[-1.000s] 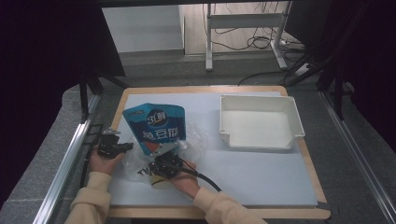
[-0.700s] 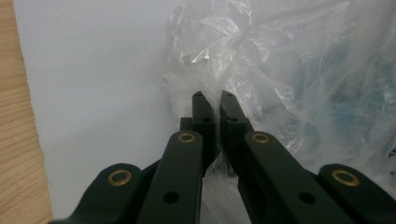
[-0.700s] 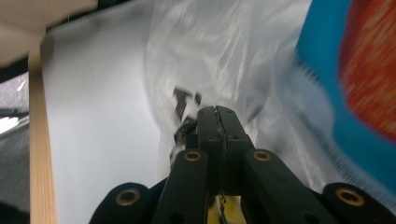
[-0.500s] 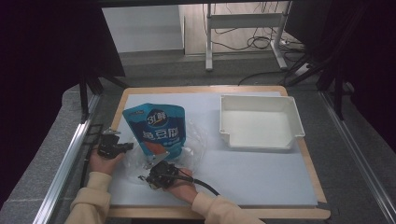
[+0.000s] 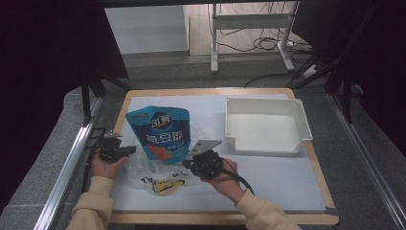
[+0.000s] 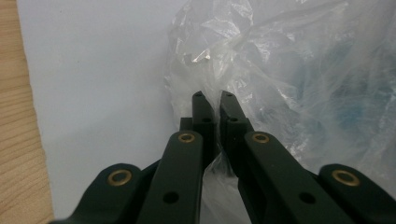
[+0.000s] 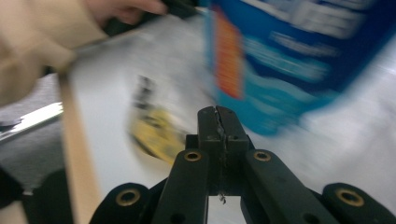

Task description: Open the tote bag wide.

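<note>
A blue snack pouch (image 5: 160, 132) lies on the pale mat inside a clear plastic bag (image 5: 143, 167) with yellow and black print near its front end. My left gripper (image 5: 130, 151) is at the bag's left edge. In the left gripper view its jaws (image 6: 213, 95) are shut on the crinkled clear film (image 6: 280, 70). My right gripper (image 5: 187, 163), with a grey plate on top, sits at the bag's right side below the pouch. Its jaws (image 7: 217, 109) are pressed together, with a sliver of film in the seam. The blurred pouch (image 7: 299, 51) lies just ahead.
An empty white tray (image 5: 301, 120) stands at the right on the mat, near my right hand. A wooden board (image 5: 316, 167) frames the mat, and metal rails run along both sides of the table.
My right gripper went down and left along the bag's front end, then swung up and right to the pouch's lower right. My left gripper has stayed in place.
</note>
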Tool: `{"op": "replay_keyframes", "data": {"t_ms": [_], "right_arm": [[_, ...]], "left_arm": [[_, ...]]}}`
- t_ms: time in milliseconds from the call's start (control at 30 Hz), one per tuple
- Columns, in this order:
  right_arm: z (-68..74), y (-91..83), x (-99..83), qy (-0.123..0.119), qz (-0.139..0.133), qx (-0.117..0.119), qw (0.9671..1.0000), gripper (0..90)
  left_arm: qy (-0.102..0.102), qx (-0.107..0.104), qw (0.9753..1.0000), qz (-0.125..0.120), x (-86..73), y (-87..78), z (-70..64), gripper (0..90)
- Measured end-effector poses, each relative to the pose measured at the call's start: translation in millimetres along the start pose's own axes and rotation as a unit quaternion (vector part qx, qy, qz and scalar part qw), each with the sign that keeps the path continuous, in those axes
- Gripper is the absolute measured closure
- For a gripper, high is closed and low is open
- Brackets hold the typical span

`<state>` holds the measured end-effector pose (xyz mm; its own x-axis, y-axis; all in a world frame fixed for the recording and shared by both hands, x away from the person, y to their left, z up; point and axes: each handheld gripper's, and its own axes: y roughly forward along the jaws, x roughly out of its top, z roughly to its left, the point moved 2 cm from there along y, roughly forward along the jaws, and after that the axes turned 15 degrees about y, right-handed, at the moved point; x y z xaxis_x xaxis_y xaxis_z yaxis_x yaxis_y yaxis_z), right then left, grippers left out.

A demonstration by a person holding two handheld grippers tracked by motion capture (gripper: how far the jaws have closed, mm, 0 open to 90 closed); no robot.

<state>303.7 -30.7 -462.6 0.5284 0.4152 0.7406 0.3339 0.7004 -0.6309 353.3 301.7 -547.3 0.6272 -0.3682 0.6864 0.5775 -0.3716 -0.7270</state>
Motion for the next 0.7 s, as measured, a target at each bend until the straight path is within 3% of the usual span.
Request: {"op": "replay_keyframes", "data": {"t_ms": [33,67,100,300,333,367,500,700], "right_arm": [[-9.2,-0.8,-0.8,0.009,0.002,-0.008,0.9999,89.1],[-9.2,-0.8,-0.8,0.009,0.002,-0.008,0.9999,89.1],[-32.1,3.0,-5.6,0.026,0.009,-0.026,0.9993,89.1],[-70.4,18.3,-27.9,0.068,0.025,-0.049,0.9962,89.1],[-70.4,18.3,-27.9,0.068,0.025,-0.049,0.9962,89.1],[-83.4,21.0,-37.5,0.085,0.025,-0.059,0.9943,89.1],[-94.5,25.4,-54.4,0.106,0.029,-0.057,0.9923,89.1],[-94.5,27.7,-63.3,0.104,0.019,-0.058,0.9927,89.1]], "left_arm": [[0.000,0.000,1.0000,0.000,0.1,-0.1,0.3,88.4],[0.000,0.000,1.0000,0.000,0.1,-0.1,0.3,88.4],[-0.001,0.001,1.0000,0.000,-0.1,-0.2,0.8,88.4],[-0.001,0.001,1.0000,-0.001,-0.6,-0.8,1.4,88.4],[-0.001,0.001,1.0000,-0.001,-0.6,-0.8,1.4,88.4],[-0.001,0.002,1.0000,0.000,-0.7,-0.5,1.2,88.4],[0.000,0.002,1.0000,0.002,-0.7,0.3,0.3,88.4],[0.002,0.004,1.0000,0.006,-1.0,2.2,-1.6,88.4]]}}
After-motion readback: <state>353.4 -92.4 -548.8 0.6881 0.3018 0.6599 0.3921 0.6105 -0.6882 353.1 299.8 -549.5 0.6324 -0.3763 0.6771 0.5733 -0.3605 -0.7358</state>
